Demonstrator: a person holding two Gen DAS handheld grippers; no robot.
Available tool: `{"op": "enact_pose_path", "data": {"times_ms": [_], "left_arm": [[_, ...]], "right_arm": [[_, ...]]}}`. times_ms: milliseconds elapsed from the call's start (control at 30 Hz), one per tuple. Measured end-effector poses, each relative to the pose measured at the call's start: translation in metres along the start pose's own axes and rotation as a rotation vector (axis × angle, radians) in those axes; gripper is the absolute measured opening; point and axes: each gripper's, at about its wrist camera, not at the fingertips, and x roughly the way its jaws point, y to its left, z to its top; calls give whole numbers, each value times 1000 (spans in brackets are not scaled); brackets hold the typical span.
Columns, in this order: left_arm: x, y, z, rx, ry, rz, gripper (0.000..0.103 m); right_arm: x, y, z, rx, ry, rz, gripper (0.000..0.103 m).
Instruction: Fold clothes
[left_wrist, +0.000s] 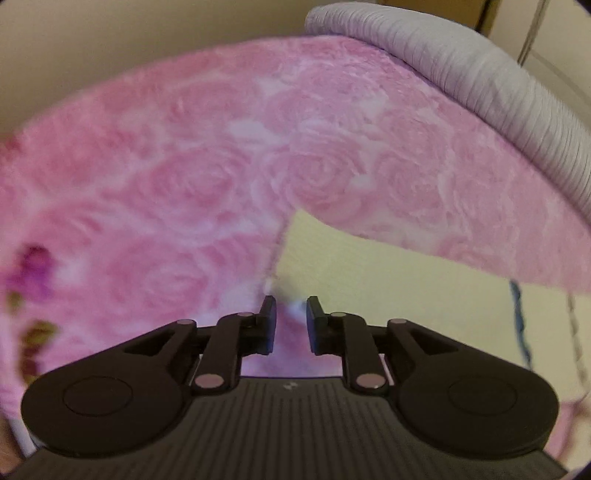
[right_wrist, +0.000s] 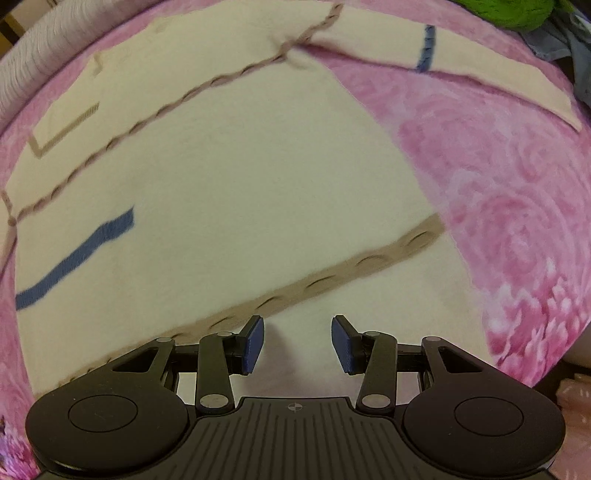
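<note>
Lying flat on a pink rose-patterned blanket, a cream garment fills most of the right wrist view. It carries 2 blue stripes, a thin braided tan line running diagonally, and a wider tan band nearer the camera. A cream sleeve-like strip extends toward the upper right, over the blanket.

The right gripper points steeply down at the garment, just past the wide tan band. Its jaws stand partly apart, blue pads facing each other, with only flat cream cloth seen below the gap. No cloth sits between the pads; nothing is held.

In the left wrist view the left gripper sits at the garment's corner, where the cream edge meets the blanket. Its jaws are drawn close, with a narrow gap left. A small pale blur lies at the fingertips; whether it is cloth pinched there cannot be told. The cream cloth spreads to the right of this gripper, the blanket to the left and ahead.

A grey ribbed cushion borders the blanket's far side. Green fabric and a blue-grey item lie at the top right, well apart from both grippers.
</note>
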Motion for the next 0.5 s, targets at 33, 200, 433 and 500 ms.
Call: {"op": "enact_pose_path", "data": {"times_ms": [33,200,433,500], "left_arm": [[-10,-5,-5,26,-2,27,15],[-65,-51,-69,152,65,-10,15],[-124,-161,-164,156,158,-224,17],[-134,-187,-178,186,160,-249,17]], "right_arm": [[-2,-12,2,17,-12,5,45],[-15,-96,23,162,-110,24,45],[-25,-264,70,583,-312,133,50],[-22,-307,81,724,-372,179,50]]}}
